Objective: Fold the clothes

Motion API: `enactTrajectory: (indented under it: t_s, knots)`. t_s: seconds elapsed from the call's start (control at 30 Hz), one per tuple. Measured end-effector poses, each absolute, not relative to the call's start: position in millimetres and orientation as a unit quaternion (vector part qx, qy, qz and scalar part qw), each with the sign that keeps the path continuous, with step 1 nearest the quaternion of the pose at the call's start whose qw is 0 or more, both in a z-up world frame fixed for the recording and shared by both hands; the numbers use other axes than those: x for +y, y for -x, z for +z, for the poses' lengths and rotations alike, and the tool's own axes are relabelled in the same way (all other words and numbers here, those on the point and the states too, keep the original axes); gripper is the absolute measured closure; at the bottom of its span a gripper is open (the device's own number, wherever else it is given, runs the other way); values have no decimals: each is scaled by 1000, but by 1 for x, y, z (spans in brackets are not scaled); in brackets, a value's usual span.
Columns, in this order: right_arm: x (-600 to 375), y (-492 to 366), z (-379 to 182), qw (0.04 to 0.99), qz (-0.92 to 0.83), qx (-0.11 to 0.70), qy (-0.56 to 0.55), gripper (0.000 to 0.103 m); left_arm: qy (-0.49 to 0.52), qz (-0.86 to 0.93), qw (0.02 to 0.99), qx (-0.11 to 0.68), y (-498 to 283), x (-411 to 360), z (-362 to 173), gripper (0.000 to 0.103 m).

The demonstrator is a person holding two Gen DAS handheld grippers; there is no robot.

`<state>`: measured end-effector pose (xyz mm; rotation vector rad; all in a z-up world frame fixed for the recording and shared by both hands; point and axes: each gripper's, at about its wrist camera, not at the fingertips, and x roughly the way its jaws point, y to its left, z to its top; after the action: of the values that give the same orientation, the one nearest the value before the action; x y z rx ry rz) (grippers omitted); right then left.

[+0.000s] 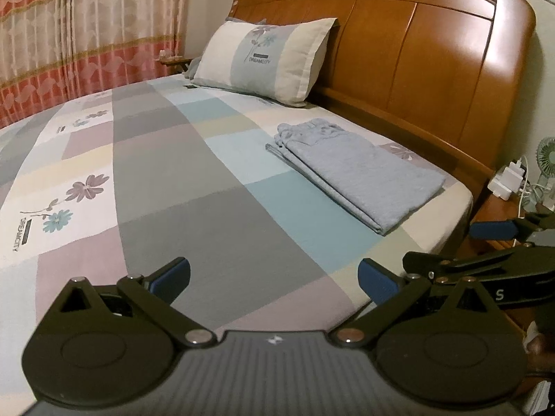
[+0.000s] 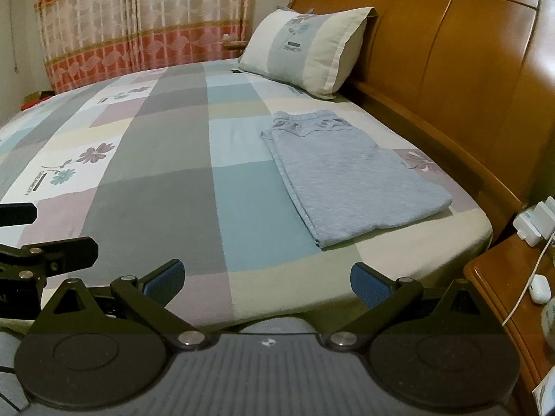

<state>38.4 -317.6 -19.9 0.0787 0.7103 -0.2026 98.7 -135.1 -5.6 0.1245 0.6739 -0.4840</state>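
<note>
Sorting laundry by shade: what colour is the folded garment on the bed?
Light blue-grey, plain, with a frilly top edge: the folded garment. Clearest in the right wrist view.

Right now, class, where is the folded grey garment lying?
In both views, the folded grey garment lies on the bed's right side, beside the wooden headboard, below the pillow.

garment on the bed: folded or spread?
Folded. The grey garment lies as a neat rectangle with stacked layer edges showing along its left side; both grippers are open and off it.
</note>
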Motion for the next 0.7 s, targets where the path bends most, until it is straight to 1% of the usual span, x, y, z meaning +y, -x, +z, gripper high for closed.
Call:
enactTrajectory:
  t_s: [0.7]
  knots:
    - [-324,-38,-17,931,-118,344,-39,0,-65,-278,892,351,-113,-153,-4,1]
